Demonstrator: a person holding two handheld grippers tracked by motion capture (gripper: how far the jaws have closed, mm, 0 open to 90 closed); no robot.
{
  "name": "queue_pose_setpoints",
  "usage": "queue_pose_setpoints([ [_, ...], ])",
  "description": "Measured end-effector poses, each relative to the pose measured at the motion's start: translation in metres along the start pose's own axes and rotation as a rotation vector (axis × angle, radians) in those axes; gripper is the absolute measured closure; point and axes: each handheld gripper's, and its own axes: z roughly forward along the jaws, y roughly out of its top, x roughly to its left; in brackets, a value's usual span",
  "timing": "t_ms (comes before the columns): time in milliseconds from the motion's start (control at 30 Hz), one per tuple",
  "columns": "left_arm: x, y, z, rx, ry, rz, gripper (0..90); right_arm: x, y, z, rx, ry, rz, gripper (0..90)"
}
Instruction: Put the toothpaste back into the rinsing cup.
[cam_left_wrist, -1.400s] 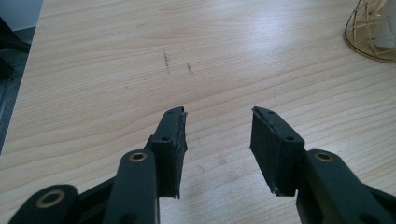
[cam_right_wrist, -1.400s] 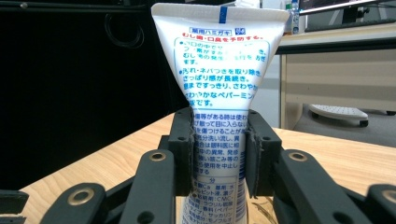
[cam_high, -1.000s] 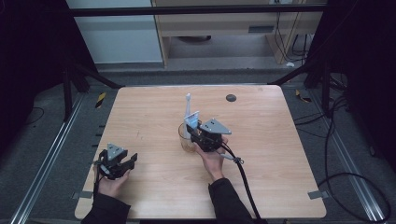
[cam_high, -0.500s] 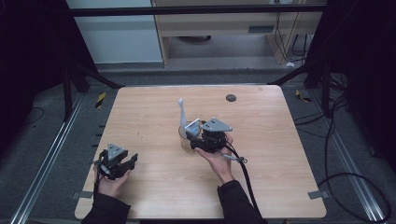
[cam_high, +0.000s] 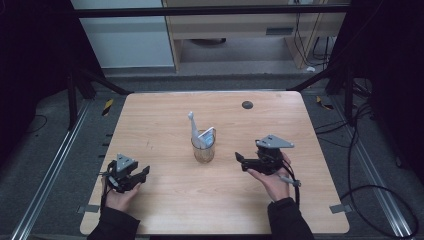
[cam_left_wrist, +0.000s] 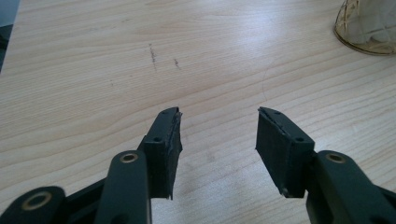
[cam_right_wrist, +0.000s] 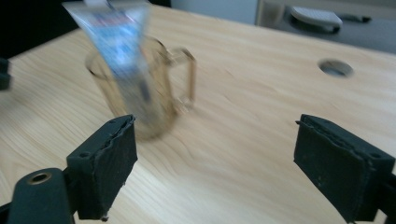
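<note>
Glass mug (cam_high: 203, 148) with a handle, clear and amber-tinted, stands upright mid-table on the pale wooden table (cam_high: 165, 117), holding a white toothpaste tube (cam_high: 206, 137) and a grey toothbrush (cam_high: 192, 125) that leans left; at the near left corner the left gripper (cam_high: 142, 173) rests low — jaws apart, having just widened, nothing between them; right of the mug, well clear, the right gripper (cam_high: 239, 160) has just opened wide — jaws empty.
</note>
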Motion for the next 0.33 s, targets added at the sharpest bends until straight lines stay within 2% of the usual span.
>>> queue_pose_setpoints([
  [133, 0.0, 0.0, 0.001, 0.009, -0.012, 0.005, 45.0, -0.021, -0.022, -0.014, 0.045, -0.046, 0.025, 11.4],
  [333, 0.001, -0.001, 0.003, 0.021, -0.01, 0.002, 41.0, -0.043, -0.052, -0.03, 0.109, -0.105, 0.058, 10.4],
])
